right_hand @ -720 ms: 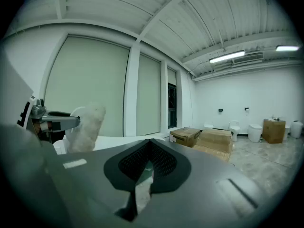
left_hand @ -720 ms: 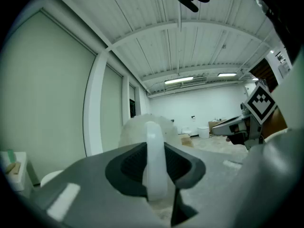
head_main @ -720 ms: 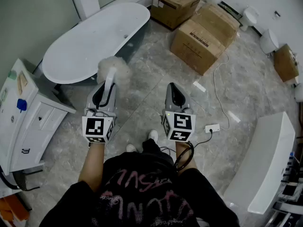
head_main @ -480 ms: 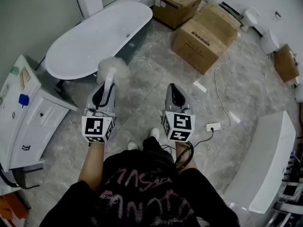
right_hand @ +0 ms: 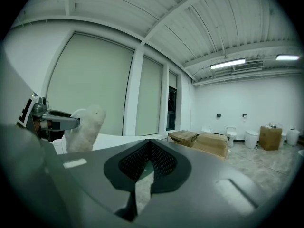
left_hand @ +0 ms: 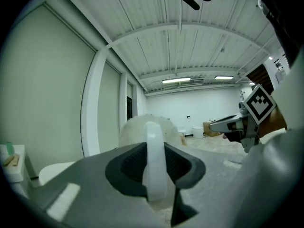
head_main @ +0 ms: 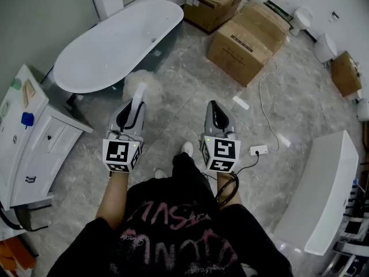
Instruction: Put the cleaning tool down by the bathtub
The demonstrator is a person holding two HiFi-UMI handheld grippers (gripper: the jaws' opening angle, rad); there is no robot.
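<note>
Barely shifts vs prior frames w/ left gripper [head_main: 136, 104] clamped on cleaning tool [head_main: 142, 85], right gripper [head_main: 214, 106] closed, empty; mid-carry, next: lower tool to floor [head_main: 184, 91] by bathtub [head_main: 115, 39].

White cleaning tool [left_hand: 154, 161] between jaws

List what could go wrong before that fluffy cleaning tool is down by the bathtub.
The left claw pinches only the thin handle of the cleaning tool; it could swivel or slip. The bathtub is some way ahead; releasing now would likely leave the tool short. A floor cable lies right of the feet, a possible trip.
</note>
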